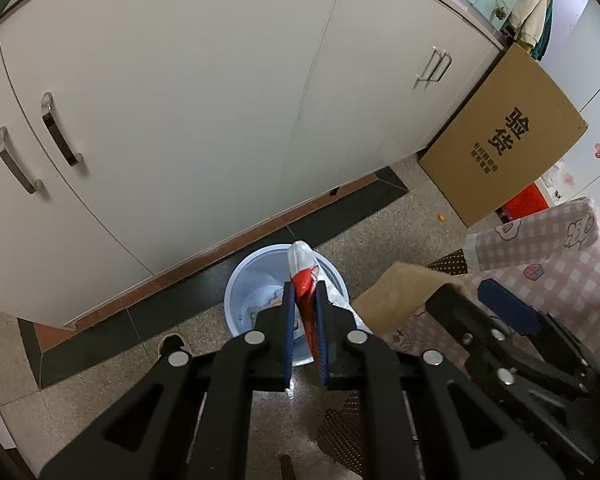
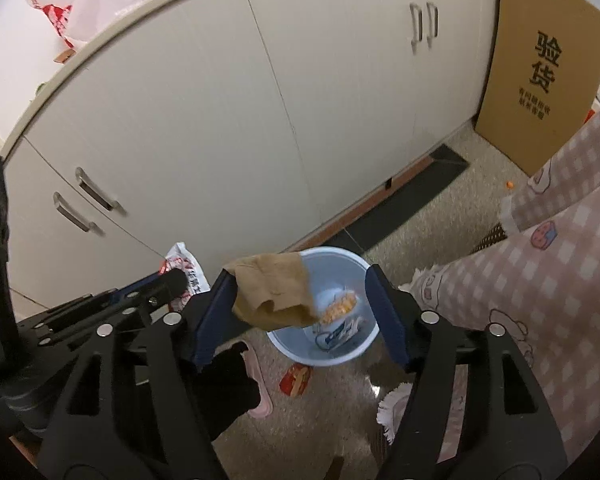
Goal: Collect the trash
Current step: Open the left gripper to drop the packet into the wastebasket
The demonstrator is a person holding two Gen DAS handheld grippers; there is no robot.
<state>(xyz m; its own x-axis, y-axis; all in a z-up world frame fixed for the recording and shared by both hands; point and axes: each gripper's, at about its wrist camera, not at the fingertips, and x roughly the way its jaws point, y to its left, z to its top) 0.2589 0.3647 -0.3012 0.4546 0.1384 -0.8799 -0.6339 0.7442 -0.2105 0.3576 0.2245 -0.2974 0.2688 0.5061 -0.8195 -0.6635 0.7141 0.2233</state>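
Note:
My left gripper [image 1: 304, 286] is shut on a red and white wrapper [image 1: 302, 268], held upright over a light blue bin [image 1: 236, 280] on the floor. In the right wrist view the same wrapper [image 2: 184, 262] sticks out of the left gripper [image 2: 168, 282] at the left. My right gripper [image 2: 300, 276] stands open above the bin [image 2: 300, 356]. A crumpled tan piece [image 2: 272, 296] hangs against its left pad, and the right pad is clear of it. Several wrappers lie inside the bin, one of them orange [image 2: 338, 308].
White cabinet doors [image 1: 180, 100] rise just behind the bin. A cardboard box [image 1: 504, 136] leans at the right. A red packet [image 2: 296, 378] and a pink slipper [image 2: 258, 376] lie on the speckled floor. A person's pink checked trouser legs [image 2: 540, 280] fill the right side.

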